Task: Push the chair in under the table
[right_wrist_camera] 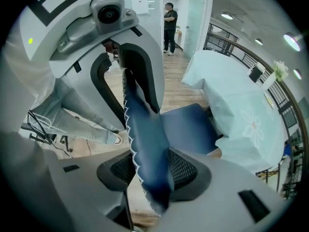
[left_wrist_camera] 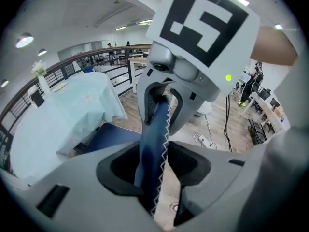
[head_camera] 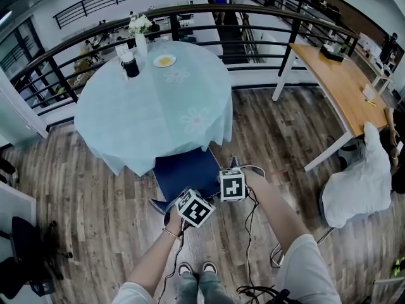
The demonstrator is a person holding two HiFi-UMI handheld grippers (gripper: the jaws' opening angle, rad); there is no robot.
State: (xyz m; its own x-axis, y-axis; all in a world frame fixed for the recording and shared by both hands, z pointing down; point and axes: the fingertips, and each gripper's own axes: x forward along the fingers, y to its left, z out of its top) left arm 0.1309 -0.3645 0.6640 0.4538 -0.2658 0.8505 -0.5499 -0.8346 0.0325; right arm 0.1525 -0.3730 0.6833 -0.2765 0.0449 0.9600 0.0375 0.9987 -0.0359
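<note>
A blue chair (head_camera: 186,170) stands at the near side of a round table (head_camera: 152,100) draped in a pale blue cloth, its seat partly under the cloth's hem. The chair's backrest edge, blue with white zigzag stitching (left_wrist_camera: 155,129), runs between the jaws of my left gripper (left_wrist_camera: 152,178), which is shut on it. My right gripper (right_wrist_camera: 149,178) is shut on the same backrest edge (right_wrist_camera: 142,124), facing the left one. In the head view both grippers sit side by side over the backrest, left gripper (head_camera: 192,202) and right gripper (head_camera: 230,182).
On the table's far side stand a flower vase (head_camera: 140,33), a dark cup (head_camera: 130,65) and a small plate (head_camera: 164,60). A curved black railing (head_camera: 253,11) runs behind. A wooden desk (head_camera: 342,81) and a white-draped seat (head_camera: 361,182) are to the right. A person (right_wrist_camera: 170,25) stands far off.
</note>
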